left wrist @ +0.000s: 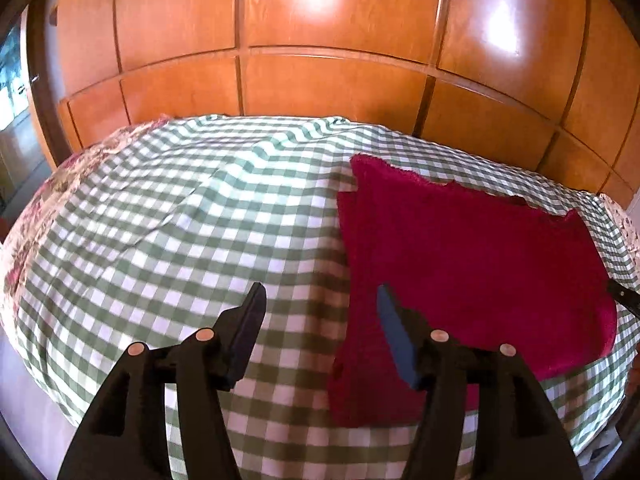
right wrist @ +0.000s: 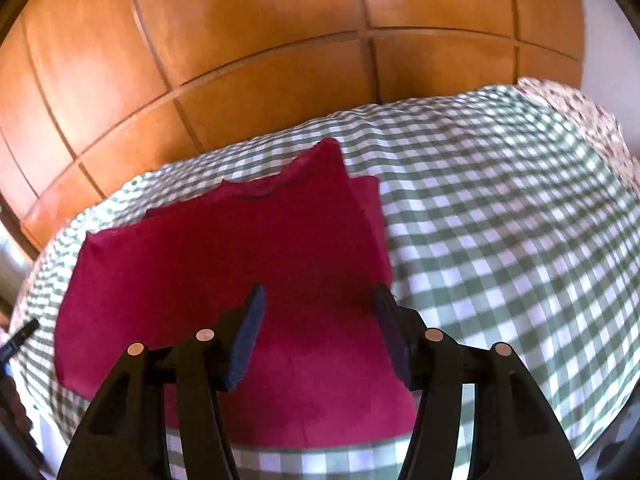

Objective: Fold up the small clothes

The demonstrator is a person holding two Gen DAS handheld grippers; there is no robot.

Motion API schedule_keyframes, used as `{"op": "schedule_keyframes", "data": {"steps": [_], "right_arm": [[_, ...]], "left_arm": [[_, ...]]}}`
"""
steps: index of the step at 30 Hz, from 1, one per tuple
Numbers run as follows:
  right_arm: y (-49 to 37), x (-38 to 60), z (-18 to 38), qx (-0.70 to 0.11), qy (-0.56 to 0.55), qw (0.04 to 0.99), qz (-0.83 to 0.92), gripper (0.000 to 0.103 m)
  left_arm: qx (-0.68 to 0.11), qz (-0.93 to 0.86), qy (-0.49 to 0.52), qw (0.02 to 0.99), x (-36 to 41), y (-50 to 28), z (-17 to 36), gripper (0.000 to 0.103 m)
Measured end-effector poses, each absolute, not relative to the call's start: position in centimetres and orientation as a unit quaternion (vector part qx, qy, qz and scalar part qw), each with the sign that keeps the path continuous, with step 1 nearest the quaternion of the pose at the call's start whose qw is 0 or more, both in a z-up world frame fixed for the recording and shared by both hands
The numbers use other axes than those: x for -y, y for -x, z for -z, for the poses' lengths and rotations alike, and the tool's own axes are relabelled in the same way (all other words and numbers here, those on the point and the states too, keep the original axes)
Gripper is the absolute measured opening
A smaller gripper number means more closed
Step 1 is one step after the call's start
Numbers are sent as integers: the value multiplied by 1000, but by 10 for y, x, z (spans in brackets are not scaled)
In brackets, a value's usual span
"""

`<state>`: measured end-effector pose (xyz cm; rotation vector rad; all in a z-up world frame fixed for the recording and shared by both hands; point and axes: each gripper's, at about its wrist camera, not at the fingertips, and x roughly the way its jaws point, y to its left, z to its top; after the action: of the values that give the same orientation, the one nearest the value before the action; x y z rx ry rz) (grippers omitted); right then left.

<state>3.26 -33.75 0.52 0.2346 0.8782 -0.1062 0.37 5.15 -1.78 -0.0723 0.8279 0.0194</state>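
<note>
A crimson small top (left wrist: 472, 248) lies flat on the green-and-white checked cloth (left wrist: 168, 220), its neckline toward the far edge. My left gripper (left wrist: 320, 296) hovers open above the top's left edge, nothing between its fingers. In the right wrist view the same top (right wrist: 224, 248) fills the middle, with a narrow folded layer along its right side (right wrist: 370, 204). My right gripper (right wrist: 320, 296) is open above the top's near right part, with no fabric pinched. A black tip of the right gripper (left wrist: 624, 298) shows at the top's right edge, and the left gripper's tip (right wrist: 20, 336) at the far left.
Glossy wooden wardrobe panels (left wrist: 320, 60) stand right behind the bed. A floral cover (left wrist: 36, 208) shows under the checked cloth (right wrist: 500, 220) at both ends. Bare checked cloth stretches left of the top in the left view and right of it in the right view.
</note>
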Motion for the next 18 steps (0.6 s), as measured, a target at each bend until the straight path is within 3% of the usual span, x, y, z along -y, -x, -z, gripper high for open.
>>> {"op": "schedule_keyframes", "data": {"steps": [5, 18], "right_arm": [[-50, 336, 19, -455, -105, 883, 50, 55], [-49, 337, 31, -438, -111, 891, 48, 58]], "left_arm": [[-402, -6, 28, 915, -48, -11, 17, 59], [-411, 1, 35, 911, -55, -30, 28, 62]]}}
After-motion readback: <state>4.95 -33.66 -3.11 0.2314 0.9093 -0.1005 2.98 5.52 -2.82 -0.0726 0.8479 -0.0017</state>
